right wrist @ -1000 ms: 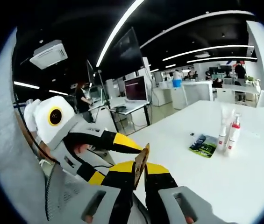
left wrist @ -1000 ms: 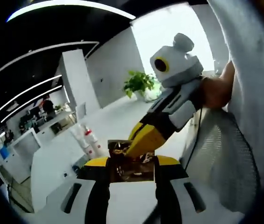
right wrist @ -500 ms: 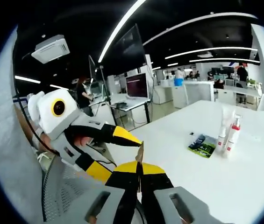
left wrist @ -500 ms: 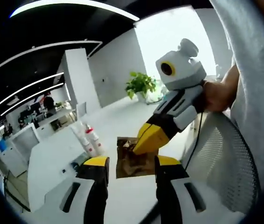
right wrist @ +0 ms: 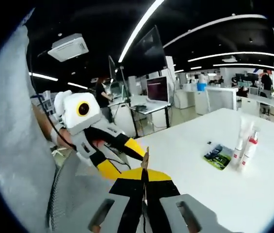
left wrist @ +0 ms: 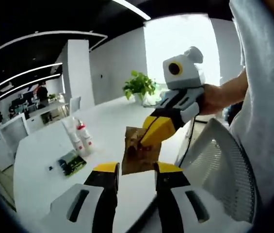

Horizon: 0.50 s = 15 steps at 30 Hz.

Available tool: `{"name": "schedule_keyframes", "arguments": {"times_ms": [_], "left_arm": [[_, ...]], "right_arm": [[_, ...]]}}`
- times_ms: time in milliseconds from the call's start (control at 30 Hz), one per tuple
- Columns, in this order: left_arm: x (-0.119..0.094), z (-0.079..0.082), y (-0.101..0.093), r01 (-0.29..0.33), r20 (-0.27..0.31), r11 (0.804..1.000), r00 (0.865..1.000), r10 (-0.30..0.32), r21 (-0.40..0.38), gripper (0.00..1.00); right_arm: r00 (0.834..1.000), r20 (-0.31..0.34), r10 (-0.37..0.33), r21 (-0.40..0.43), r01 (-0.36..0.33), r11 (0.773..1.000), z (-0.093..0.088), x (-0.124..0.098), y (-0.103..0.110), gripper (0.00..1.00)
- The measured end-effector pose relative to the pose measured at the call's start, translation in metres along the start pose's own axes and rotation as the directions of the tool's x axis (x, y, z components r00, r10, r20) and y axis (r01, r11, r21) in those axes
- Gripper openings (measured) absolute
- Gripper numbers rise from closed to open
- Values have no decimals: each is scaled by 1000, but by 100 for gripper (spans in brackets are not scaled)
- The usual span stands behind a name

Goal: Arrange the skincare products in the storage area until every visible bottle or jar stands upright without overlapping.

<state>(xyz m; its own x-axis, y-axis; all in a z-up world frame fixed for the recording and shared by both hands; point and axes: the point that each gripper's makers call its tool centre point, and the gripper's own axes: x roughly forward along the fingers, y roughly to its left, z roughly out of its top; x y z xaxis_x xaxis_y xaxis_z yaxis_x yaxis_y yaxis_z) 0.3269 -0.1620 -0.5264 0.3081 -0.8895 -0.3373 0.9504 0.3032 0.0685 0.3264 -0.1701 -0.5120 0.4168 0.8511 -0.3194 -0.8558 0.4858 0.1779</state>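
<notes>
Risk: thin brown card sachet [left wrist: 140,156] slips from right gripper [right wrist: 144,180]

Right jaws pinch its edge; left gripper [left wrist: 133,175] gapes empty. Red-capped white bottles [left wrist: 78,138] stand far left on white table [left wrist: 40,165], beside the flat green packet [left wrist: 72,162].

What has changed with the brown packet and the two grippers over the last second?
The right gripper has closed its jaws on the brown packet, which it held loosely before. The packet has come out from between the open jaws of the left gripper and now sits beyond their tips. The two bottles and the green packet on the white table have stayed put.
</notes>
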Motion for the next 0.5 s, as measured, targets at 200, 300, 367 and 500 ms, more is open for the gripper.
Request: {"name": "schedule_keyframes", "arguments": {"times_ms": [200, 300, 367, 500], "left_arm": [[2, -2, -13, 69, -8, 998, 998, -69, -8, 23], [2, -10, -27, 147, -44, 989, 988, -148, -31, 14], [2, -10, -31, 169, -47, 985, 984, -171, -42, 7], [0, -10, -32, 174, -45, 983, 983, -177, -60, 0]], "right_arm": [[973, -133, 188, -162, -209, 965, -15, 1, 28, 0], [961, -130, 242, -151, -260, 954, -11, 1, 35, 0], [960, -140, 243, -154, -264, 952, -10, 1, 33, 0], [950, -149, 276, -112, -293, 949, -12, 0, 35, 0]]}}
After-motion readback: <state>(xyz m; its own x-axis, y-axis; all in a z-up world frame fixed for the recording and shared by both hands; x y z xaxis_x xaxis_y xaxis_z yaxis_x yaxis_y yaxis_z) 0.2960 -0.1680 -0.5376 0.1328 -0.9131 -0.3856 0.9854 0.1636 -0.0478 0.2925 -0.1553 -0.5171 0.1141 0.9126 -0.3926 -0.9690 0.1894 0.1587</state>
